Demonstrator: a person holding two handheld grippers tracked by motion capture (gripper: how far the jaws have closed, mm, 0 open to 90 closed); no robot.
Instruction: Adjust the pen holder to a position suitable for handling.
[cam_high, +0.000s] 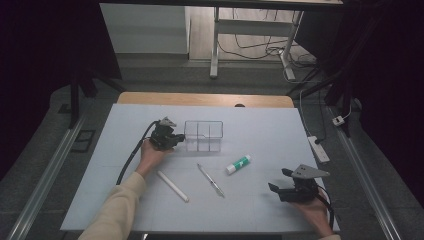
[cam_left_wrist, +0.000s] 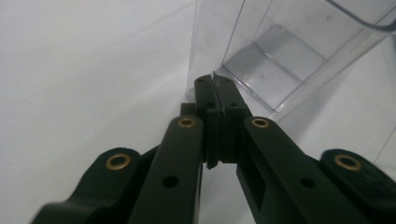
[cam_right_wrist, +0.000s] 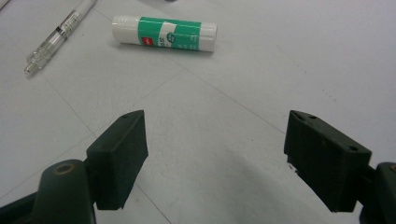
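The right gripper (cam_high: 283, 181) hovers nearest the person with its jaws spread wide and nothing between them. Just ahead of it lie the glue stick (cam_high: 238, 164) and clear pen (cam_high: 210, 180); a white stick (cam_high: 173, 186) lies to their left. Farther off, the left gripper (cam_high: 176, 138) is clamped on the left wall of the clear divided box (cam_high: 203, 135), whose compartments look empty.

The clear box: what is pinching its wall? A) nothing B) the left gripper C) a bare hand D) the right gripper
B: in the left gripper view, the left gripper has its jaws closed on the edge of the clear box, while the right gripper sits open over the table, apart from the box.
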